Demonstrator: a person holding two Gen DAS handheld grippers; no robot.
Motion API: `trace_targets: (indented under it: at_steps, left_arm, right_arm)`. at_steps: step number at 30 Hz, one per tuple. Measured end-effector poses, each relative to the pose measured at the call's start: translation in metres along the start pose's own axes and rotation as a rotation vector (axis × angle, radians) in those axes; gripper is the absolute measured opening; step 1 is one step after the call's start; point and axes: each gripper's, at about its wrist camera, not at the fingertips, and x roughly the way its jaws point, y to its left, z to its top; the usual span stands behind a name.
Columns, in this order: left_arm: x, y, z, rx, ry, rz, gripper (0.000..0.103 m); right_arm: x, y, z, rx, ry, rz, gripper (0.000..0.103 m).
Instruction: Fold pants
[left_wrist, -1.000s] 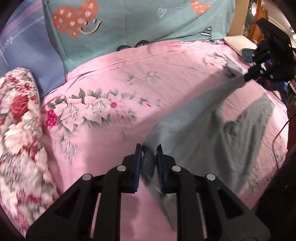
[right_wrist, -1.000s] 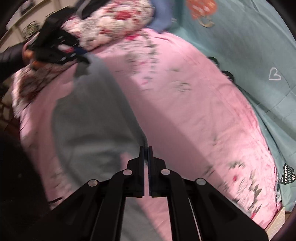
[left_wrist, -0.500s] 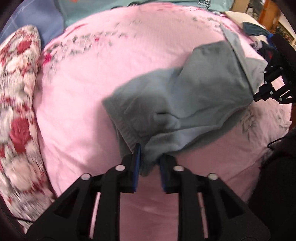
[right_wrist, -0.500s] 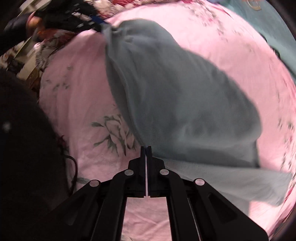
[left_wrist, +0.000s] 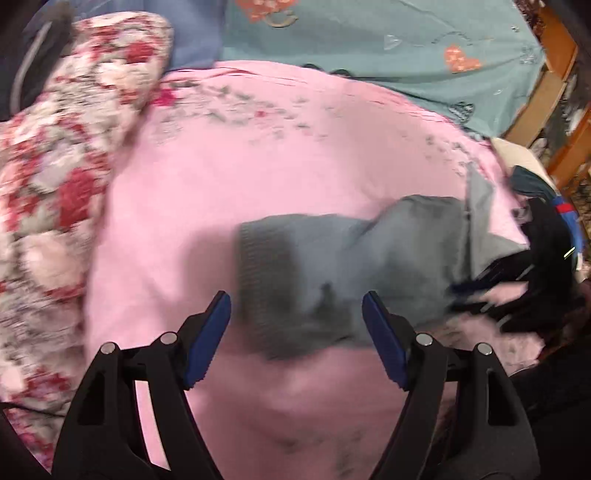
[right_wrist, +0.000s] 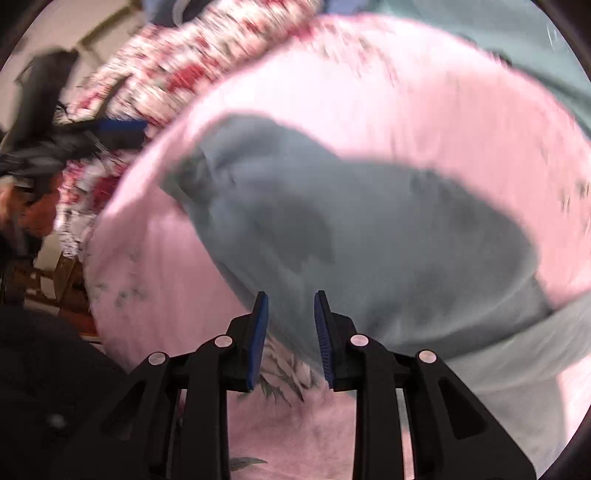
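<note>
Pants (left_wrist: 332, 266), grey and folded over, lie flat on the pink floral bedsheet (left_wrist: 258, 166) just ahead of both pairs of fingers, let go so the fold can settle. Left gripper (left_wrist: 296, 314) has just spread wide, gripping nothing; right gripper (right_wrist: 290, 314) has just parted narrowly, cloth edge between, unpinched. Only the left view shows the ribbed waistband (left_wrist: 258, 266); only the right shows a loose flap (right_wrist: 535, 350).

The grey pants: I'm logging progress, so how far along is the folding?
Done: the grey pants lie doubled over on the pink sheet. In hand: nothing; the left gripper and right gripper have just been opening, pads clear of the cloth. Left: probably another fold, since one layer sticks out.
</note>
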Motion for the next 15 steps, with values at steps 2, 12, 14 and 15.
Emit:
trace_targets:
  at_steps: [2,12,14,15]
  left_arm:
    - [0.017,-0.003,-0.006,-0.009,0.058,0.002,0.075]
    - [-0.007,0.043,-0.04,-0.215,0.077,0.012,0.074]
    - [-0.017,0.053,-0.037,-0.241,0.052,0.025,0.075]
    - [-0.022,0.057,-0.038,-0.248,0.043,0.033,0.075]
  right_arm:
    - [0.006,0.001,-0.008,0.036,0.042,0.001,0.027]
    - [-0.008,0.105,0.064,-0.344,-0.204,0.022,0.052]
    - [0.014,0.135,0.08,-0.487,-0.203,0.007,0.052]
    - [0.023,0.146,0.086,-0.544,-0.207,0.001,0.052]
